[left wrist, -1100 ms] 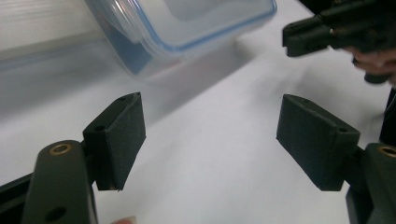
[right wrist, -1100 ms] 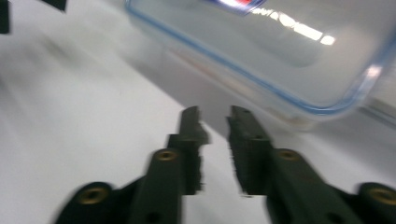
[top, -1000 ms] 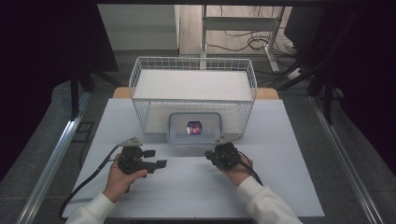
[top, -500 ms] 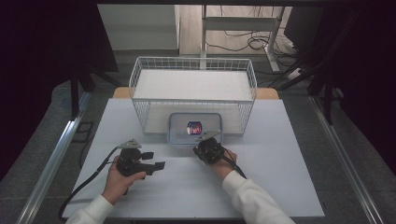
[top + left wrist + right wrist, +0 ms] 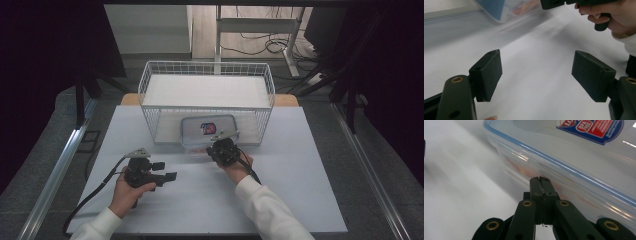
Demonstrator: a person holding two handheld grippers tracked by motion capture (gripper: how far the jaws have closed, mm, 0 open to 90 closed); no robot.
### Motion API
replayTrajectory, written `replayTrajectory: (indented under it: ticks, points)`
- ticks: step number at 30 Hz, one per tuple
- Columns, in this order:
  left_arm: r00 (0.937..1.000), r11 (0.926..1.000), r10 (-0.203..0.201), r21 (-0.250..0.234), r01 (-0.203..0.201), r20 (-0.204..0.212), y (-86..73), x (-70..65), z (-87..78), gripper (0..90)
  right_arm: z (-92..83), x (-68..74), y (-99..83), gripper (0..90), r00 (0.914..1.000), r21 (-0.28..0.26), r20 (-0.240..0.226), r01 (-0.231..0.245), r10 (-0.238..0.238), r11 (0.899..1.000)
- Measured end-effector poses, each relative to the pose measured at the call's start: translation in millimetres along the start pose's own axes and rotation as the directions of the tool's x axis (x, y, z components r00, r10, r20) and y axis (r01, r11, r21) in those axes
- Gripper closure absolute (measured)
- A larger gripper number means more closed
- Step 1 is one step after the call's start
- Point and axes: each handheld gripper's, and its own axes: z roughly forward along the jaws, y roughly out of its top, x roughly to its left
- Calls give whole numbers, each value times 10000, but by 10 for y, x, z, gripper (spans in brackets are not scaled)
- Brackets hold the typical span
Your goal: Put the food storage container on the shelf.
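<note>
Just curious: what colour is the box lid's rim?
Blue, on the clear box lid; right gripper view.

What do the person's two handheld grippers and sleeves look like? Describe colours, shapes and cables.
Both the left gripper and the right gripper are black, each topped by a grey three-cornered plate and trailing a black cable. Their jaws have brass-coloured pivot pins and flat rectangular pads. The sleeves are white.

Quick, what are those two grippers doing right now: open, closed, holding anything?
Left gripper: open, nothing between its jaws.
Right gripper: closed, empty, its tips at the side of the clear lidded container.
</note>
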Motion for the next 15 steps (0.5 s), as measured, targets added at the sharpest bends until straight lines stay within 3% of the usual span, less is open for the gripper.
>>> replayTrajectory:
  ticks: [8, 11, 13, 15]
  points:
    - [10000, 10000, 58, 30, -58, -80, -2, 5, -3, 236, 187, -32, 88, 891, 9994, -57, -80, -350, 350, 9994]
    - [9999, 10000, 86, 23, -86, -106, 0, 9, -10, 236, 238, -71, 113, 891, 9992, -58, 147, -359, 360, 9993]
    - [9999, 10000, 72, 2, -72, -89, 3, 10, -18, 235, 275, -161, 99, 891, 9969, -30, 424, -656, 656, 9978]
    - [9999, 10000, 85, -19, -85, -75, 5, 11, -22, 235, 293, -259, 74, 891, 9936, -44, 418, -1048, 1049, 9945]
